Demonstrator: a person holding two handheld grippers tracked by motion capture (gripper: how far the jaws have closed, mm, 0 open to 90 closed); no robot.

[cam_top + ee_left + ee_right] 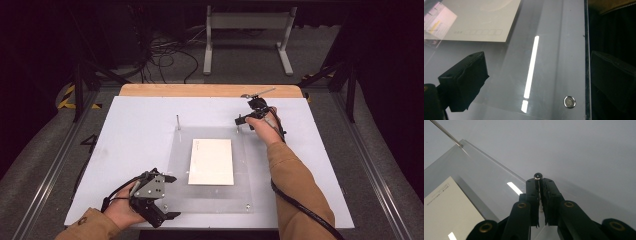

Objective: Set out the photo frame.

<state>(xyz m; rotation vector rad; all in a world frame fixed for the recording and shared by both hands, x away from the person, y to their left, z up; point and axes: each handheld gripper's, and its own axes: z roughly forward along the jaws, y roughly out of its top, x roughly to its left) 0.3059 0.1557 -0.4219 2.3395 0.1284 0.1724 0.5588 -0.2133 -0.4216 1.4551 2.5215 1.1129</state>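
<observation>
**Right gripper pinched the corner pin while the left stood spread**

The step in hand looked like work on the pin [538,176] at the far right corner of the clear plate [175,165]. The right gripper [242,120] was pressed together on that pin, whose thin shaft ran between the pads and whose round head showed just past the jaw tips. Whether the pin was being seated or drawn out could not be told. Either way, the next move probably called for a straight travel along the pin's own line, with the pinch kept firm so that the shaft did not slip or tilt in its hole.

A second pin [178,121] stood upright at the plate's far left corner, well apart from the first. The card [211,161] lay flat in the middle of the plate, and the plate sat on the white board [135,130].

The right arm reached forward across the plate's right side, its hand tipped down over the corner. The left gripper [171,196] rested low at the plate's near left edge, its jaws spread wide and holding nothing. The plate's surface and a screw [569,102] lay between them. The left wrist was turned so that the jaws pointed across towards the card.
</observation>
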